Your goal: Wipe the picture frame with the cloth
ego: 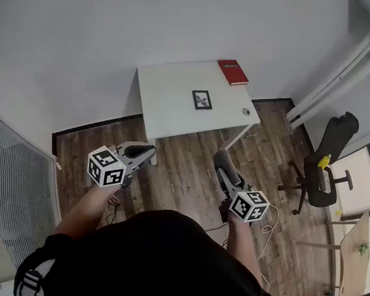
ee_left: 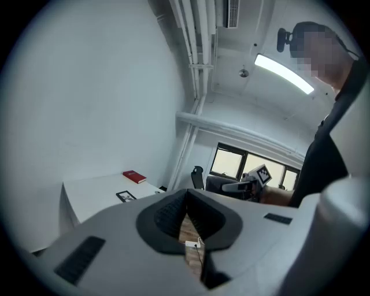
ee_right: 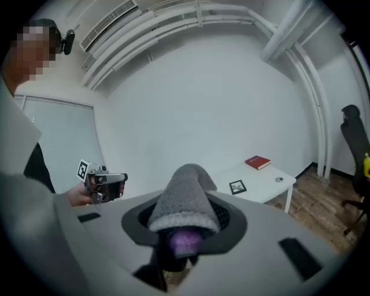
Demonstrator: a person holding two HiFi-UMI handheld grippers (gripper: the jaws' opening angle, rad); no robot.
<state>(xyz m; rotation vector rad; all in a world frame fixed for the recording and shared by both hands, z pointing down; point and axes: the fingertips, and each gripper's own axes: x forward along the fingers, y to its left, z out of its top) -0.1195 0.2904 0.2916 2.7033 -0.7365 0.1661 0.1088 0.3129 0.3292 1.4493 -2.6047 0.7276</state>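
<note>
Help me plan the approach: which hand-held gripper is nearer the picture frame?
Right, slightly. The right hand-held gripper, holding the cloth, hangs short of the picture frame and a little to its right; the left hand-held gripper hangs short of it and farther to its left.

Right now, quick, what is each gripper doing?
Left gripper: jaws closed, empty.
Right gripper: jaws closed on the grey cloth.
</note>
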